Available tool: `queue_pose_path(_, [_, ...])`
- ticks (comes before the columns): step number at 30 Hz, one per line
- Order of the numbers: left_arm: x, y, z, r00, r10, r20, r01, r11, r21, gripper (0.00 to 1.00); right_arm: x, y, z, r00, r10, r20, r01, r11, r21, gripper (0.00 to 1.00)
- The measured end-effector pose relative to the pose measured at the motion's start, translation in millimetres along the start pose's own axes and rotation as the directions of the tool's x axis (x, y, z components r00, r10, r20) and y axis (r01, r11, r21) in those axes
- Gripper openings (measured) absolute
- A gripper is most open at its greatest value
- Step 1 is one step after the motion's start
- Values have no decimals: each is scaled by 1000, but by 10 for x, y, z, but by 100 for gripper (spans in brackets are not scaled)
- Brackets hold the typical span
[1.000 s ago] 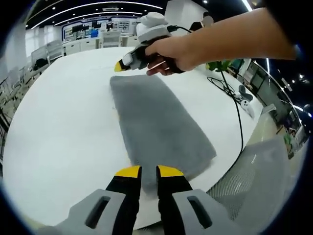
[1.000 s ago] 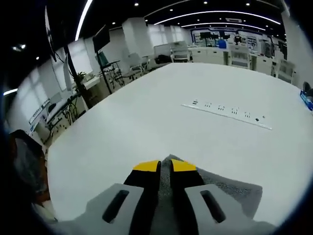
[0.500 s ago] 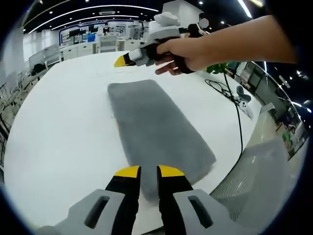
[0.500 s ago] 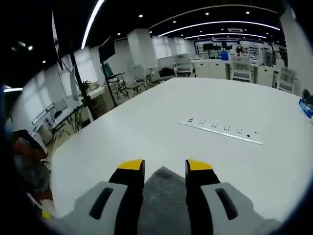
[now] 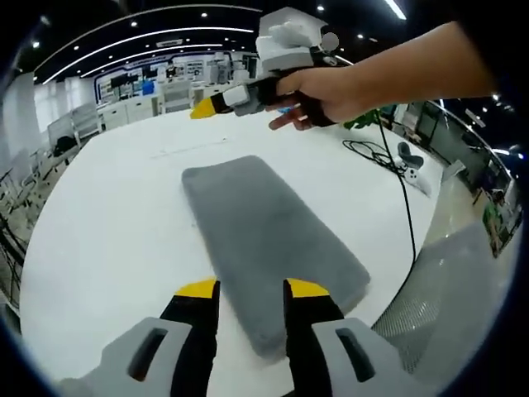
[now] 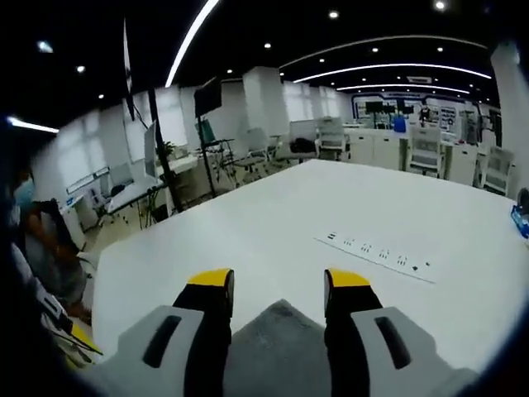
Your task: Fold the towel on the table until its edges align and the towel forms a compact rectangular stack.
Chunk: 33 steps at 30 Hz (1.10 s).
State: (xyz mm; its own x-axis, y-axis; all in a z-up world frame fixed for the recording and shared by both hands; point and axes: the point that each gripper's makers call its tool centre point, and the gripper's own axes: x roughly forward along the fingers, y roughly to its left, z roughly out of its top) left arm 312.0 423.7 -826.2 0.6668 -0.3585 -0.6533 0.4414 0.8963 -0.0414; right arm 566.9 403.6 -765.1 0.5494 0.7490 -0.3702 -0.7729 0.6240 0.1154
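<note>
Left gripper view: the folded towel (image 5: pixel 269 240) is seen flat on the table (image 5: pixel 107 240) (a long grey rectangle). Both the left gripper (image 5: pixel 252 289) and right gripper (image 6: pixel 277 281) are held spread, gripping nothing.

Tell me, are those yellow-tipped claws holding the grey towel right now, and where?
Nothing is held. The left claw is open over the near end of the towel; the right claw is open, lifted above the far end.

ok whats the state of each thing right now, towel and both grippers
towel: folded into a long flat rectangle, lying on the table, not held
left gripper: open, jaws apart over the towel's near end
right gripper: open, jaws apart above a towel corner, raised off the cloth
</note>
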Motion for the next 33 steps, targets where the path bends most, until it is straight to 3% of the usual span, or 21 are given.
queue_pose_path(18, [34,117,212,998,-31,57,27,997,79,32,-439,123,86,999,2,49,-3,1000,27,56])
queue_pose_path(23, [46,174,290,997,-32,71,26,996,91,36,-518,157,76,999,10,37,-11,1000,17,65])
queue_pose_path(33, [72,262,417,996,-34,85,24,992,121,42,-725,174,113,998,28,56,-28,1000,11,70])
